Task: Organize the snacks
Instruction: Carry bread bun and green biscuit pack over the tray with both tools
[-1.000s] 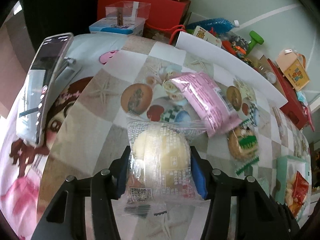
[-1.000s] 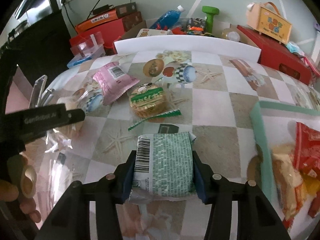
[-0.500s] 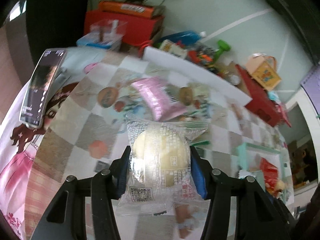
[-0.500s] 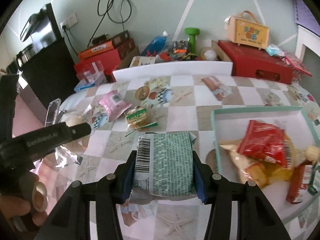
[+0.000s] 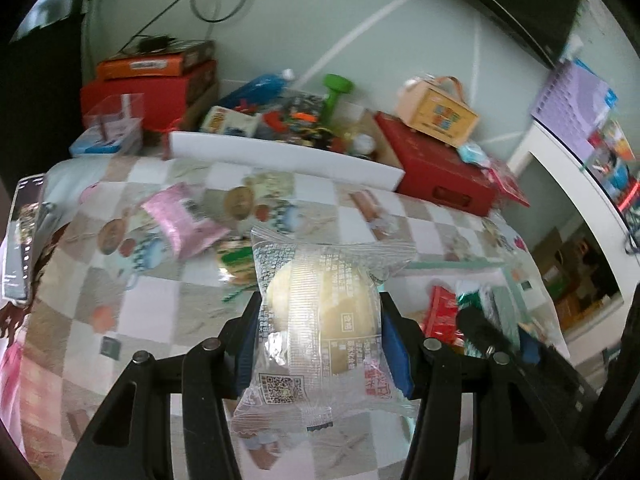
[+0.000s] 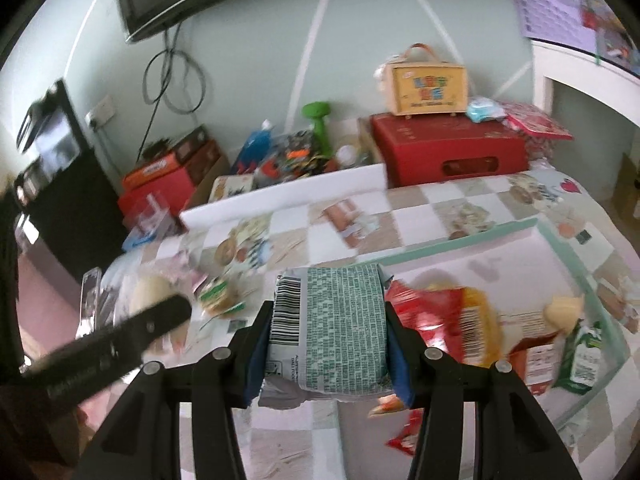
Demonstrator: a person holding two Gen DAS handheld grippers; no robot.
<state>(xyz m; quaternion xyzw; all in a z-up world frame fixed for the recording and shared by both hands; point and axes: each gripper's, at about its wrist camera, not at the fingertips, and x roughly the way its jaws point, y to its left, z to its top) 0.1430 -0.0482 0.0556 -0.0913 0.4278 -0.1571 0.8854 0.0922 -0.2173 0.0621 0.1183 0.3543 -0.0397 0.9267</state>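
Both my tongs have lifted off the checkered table: left tongs clamp the clear-wrapped round yellow bun, right tongs clamp the green-printed packet beside the mint-rimmed tray.

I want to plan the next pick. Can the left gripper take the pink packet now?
Probably not. The left gripper is shut on the bun packet, so its jaws are full. The pink packet lies uncovered on the table.
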